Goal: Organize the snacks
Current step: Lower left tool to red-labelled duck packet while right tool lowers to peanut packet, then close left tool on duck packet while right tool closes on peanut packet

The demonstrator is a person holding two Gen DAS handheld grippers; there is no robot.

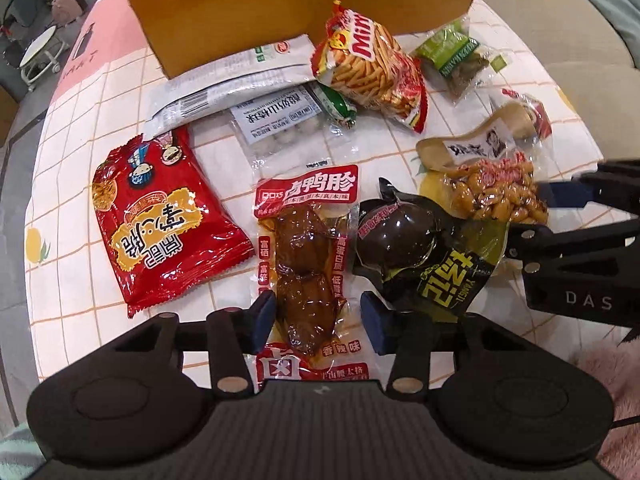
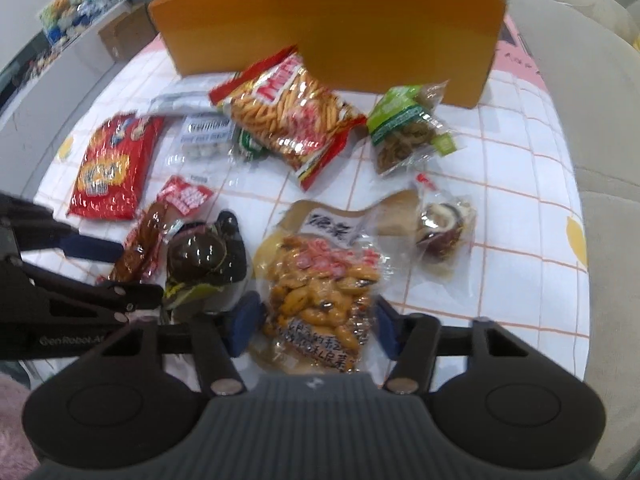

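Several snack packs lie on a round table with a grid-pattern cloth (image 1: 224,152). My left gripper (image 1: 316,320) is open, its jaws on either side of a braised duck gizzard pack (image 1: 308,272). My right gripper (image 2: 314,324) is open, its jaws on either side of a yellow bean pack (image 2: 324,284), which also shows in the left wrist view (image 1: 496,192). A black egg pack (image 1: 424,248) lies between the two. An orange box (image 2: 332,36) stands at the back.
A red noodle-snack pack (image 1: 160,216), a stick-snack bag (image 1: 376,68), a green pack (image 1: 456,56), a clear pack of white balls (image 1: 280,128), a silver pouch (image 1: 224,84) and a small wrapped sweet (image 2: 440,224) lie around. A beige sofa (image 2: 592,120) borders the right side.
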